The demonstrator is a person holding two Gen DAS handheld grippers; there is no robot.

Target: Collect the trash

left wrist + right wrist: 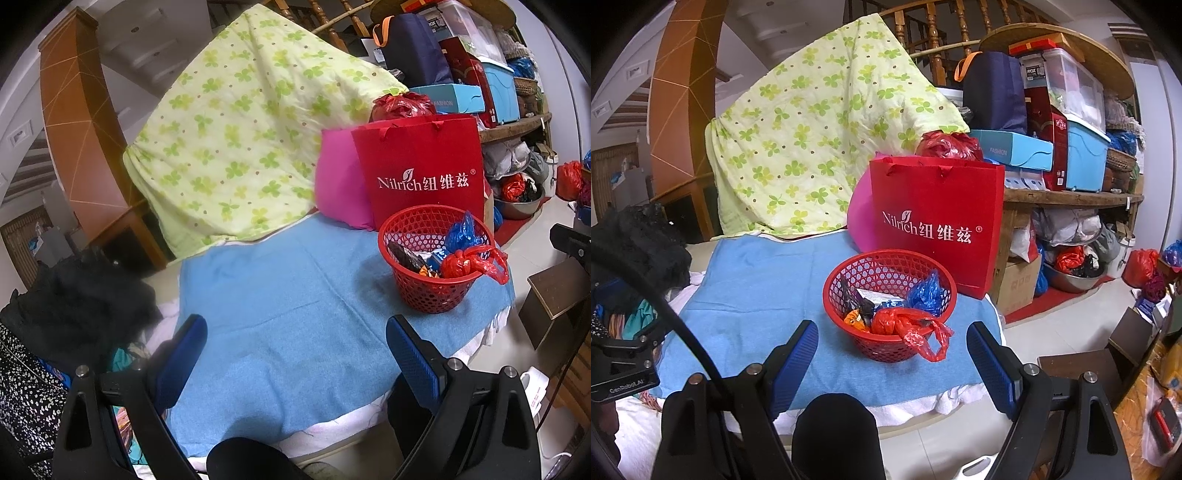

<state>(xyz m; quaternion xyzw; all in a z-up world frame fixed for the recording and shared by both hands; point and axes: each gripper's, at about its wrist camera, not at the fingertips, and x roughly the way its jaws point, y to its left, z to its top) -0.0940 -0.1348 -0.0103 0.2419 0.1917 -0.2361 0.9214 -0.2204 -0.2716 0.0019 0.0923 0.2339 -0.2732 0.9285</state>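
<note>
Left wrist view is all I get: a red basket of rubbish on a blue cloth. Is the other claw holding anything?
Observer: No. The right gripper is open and empty. The red basket sits just ahead of its fingertips, untouched.
Operator: Anything off to that side that I can't see?
Observer: A red and black gadget lies low at the right edge of the right wrist view. I cannot tell what it is.
Operator: Can that camera see my claw?
Observer: Partly. Of the left gripper it shows only the black mount at its left edge, with a label reading GenRobot.AI.
</note>
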